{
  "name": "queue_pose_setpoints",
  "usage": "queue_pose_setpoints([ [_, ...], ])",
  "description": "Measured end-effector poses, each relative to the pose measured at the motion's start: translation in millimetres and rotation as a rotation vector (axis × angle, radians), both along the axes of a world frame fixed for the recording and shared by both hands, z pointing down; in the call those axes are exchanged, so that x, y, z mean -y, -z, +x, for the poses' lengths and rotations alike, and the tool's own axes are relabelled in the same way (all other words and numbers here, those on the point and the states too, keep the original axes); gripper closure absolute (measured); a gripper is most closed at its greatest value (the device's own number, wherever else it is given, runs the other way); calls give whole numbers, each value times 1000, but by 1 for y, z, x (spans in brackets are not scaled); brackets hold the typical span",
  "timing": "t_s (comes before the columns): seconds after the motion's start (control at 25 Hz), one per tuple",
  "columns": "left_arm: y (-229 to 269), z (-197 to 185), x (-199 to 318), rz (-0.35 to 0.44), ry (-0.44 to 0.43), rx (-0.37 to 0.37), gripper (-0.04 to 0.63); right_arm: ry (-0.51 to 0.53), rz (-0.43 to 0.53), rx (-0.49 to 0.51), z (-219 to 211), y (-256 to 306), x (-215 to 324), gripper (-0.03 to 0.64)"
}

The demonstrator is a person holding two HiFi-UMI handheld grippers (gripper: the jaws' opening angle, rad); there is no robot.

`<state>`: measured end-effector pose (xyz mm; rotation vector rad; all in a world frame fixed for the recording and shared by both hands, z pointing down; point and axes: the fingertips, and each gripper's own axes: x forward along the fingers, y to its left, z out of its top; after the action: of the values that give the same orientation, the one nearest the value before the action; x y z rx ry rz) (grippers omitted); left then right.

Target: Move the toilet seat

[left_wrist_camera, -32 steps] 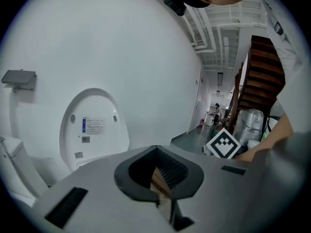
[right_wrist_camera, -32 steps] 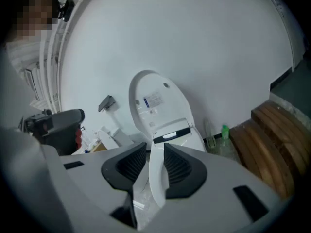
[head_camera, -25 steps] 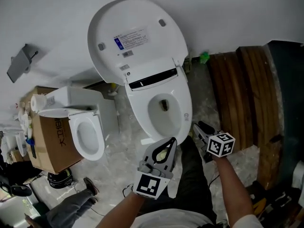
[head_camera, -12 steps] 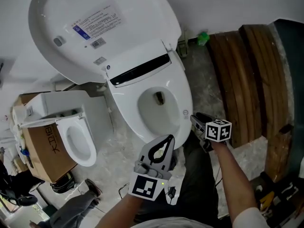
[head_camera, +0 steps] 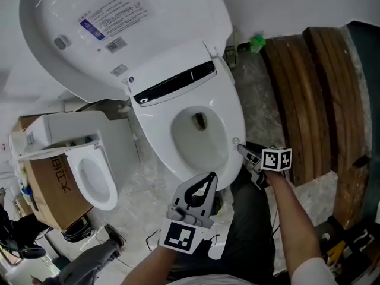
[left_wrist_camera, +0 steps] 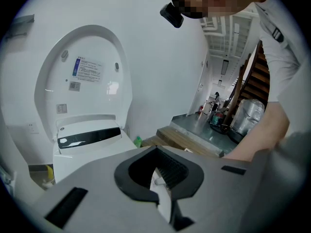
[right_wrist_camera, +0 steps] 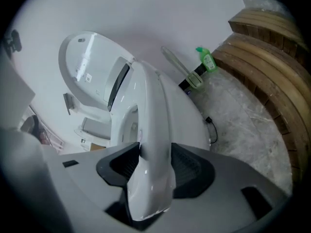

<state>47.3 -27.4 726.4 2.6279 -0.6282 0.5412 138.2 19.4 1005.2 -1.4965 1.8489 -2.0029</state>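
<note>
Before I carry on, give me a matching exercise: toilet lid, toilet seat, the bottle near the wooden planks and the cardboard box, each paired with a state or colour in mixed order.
Things:
1. toilet lid
2. toilet seat
3. bottle
4. cardboard box

States or colours:
A. brown
B. down flat
C. raised
D. green

Pairs: 1-C, 2-B, 3-D, 4-A

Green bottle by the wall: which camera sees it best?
The right gripper view: the green bottle looks biggest there, with its label showing. The head view has it as a small green blob. The left gripper view shows only a tiny speck.
</note>
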Motion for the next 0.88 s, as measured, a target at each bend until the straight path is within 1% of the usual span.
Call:
queue_pose_setpoints([
  [0.08,-1,-1,-1,4,-4,1,592,16,-2,24,-6,-1,4,423],
  [0.28,4,-3,-2,17,-10,-5,592,35,-29,26,-8,1,2,419],
  [0.52,21,-3,0,33,-17,-18,592,41,-42,53,-8,21,-2,419],
  [0.68,45,-4,0,43,-22,-28,592,56,-50,77,-8,46,-5,420],
  [0.88,87,-13,4,49,6,-55,592,46,-46,103,-8,90,-6,420],
])
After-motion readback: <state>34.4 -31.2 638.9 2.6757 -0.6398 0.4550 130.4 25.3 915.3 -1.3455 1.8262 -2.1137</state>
